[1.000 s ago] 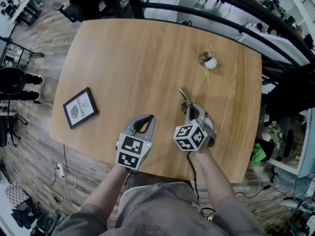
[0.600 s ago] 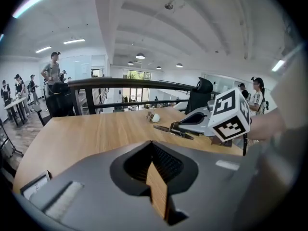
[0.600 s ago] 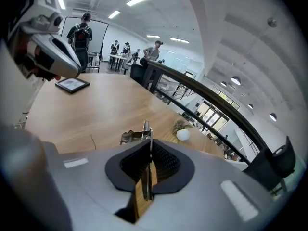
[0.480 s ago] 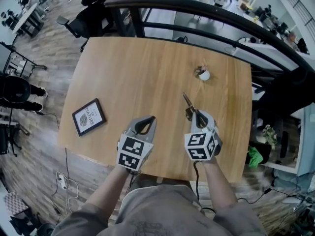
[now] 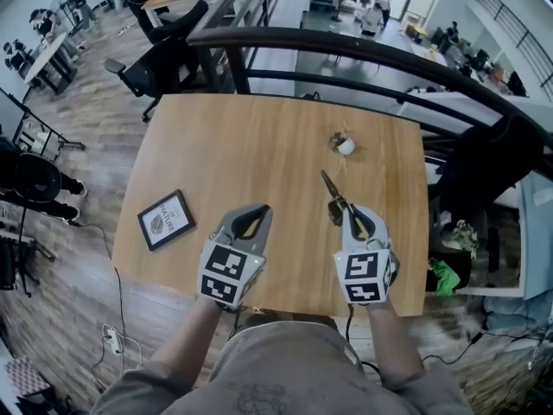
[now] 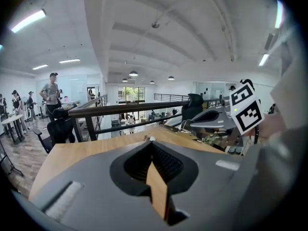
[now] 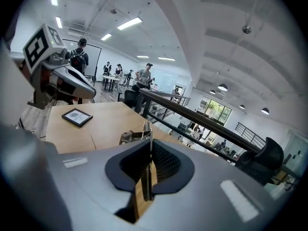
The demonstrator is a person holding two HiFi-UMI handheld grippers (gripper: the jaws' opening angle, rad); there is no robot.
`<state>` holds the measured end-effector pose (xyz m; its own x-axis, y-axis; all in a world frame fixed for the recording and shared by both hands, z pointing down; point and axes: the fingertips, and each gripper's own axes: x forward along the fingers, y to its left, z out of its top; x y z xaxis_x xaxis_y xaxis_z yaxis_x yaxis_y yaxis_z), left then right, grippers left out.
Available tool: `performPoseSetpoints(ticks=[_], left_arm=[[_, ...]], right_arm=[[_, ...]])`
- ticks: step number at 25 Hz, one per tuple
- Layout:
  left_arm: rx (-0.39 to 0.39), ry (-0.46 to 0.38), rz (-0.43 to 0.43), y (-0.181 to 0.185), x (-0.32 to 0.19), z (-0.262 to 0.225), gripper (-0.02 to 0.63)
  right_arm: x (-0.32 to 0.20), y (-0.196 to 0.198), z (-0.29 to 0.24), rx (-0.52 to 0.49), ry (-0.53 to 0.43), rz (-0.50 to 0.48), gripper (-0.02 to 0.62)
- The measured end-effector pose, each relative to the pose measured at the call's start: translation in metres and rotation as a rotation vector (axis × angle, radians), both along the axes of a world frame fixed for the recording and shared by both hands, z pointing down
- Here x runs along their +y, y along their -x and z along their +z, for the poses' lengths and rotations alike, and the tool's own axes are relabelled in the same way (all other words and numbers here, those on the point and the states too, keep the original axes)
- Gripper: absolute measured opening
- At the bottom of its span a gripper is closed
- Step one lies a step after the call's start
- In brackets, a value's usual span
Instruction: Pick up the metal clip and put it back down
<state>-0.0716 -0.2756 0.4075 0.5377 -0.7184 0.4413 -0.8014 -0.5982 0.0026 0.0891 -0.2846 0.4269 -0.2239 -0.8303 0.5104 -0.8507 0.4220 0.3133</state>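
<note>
Two grippers sit over the near edge of the table in the head view. The left gripper has its jaws together with nothing in them. The right gripper pinches the metal clip, which sticks out ahead of its tips over the wood, towards the table's right edge. Bare wood runs between and ahead of both grippers. A picture frame lies near the left edge, well apart from the left gripper. A small white pot stands near the far right corner, beyond the clip. A dark railing runs past the far edge.

Left gripper view: the left gripper has its tips meeting, with only a sliver of tabletop showing in the slot. The right gripper is alongside at the right.

Right gripper view: the right gripper is clamped on the metal clip. Its thin strip runs back between the pads, and its body pokes out past the tips, apparently off the table. Picture frame and left gripper are off to the left, and the railing lies beyond.
</note>
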Motion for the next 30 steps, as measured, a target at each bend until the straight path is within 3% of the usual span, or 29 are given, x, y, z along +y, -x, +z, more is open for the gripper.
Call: performPoseSetpoints(ticks=[10,17,30], left_arm=[[0.021,-0.05,-0.004,0.011,0.029,-0.019,0.002],[0.013,-0.074,-0.09,0.049,0.039,-0.039,0.002],[-0.039,-0.036,-0.428,0.189,0.079,-0.015,0.002]], right_arm=[[0.029,0.019,-0.024,-0.017,-0.034,-0.028,0.018],[0.032,0.052,-0.043,0.0,-0.076,-0.119,0.018],[0.021,0.225,-0.026,0.014,-0.096,-0.513,0.018]])
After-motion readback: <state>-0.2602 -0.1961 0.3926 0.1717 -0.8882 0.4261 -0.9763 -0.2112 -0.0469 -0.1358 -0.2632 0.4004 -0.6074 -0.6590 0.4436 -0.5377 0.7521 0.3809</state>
